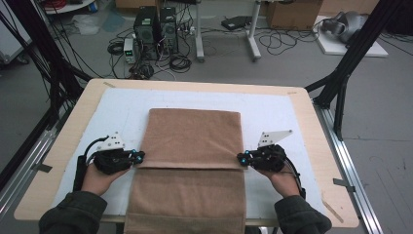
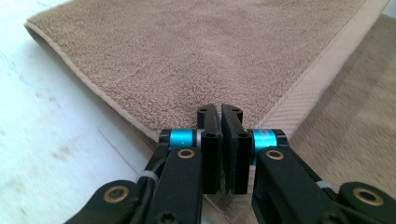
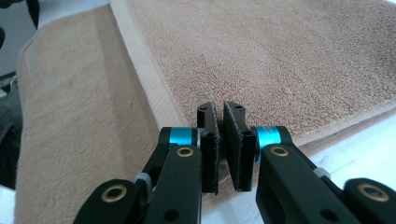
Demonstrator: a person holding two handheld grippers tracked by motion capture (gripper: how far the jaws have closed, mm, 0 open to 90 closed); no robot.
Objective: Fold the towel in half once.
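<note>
A brown towel (image 1: 194, 141) lies on the white-topped table (image 1: 272, 109), its long axis running from the far side toward the person, with the near end hanging over the table's near edge. A folded upper layer ends in a hem across the towel's middle. The left claw (image 1: 140, 157) pinches that hem's left corner; the right claw (image 1: 240, 158) pinches its right corner.

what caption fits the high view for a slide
Left gripper and right gripper pinch a folded brown towel's corners.
</note>
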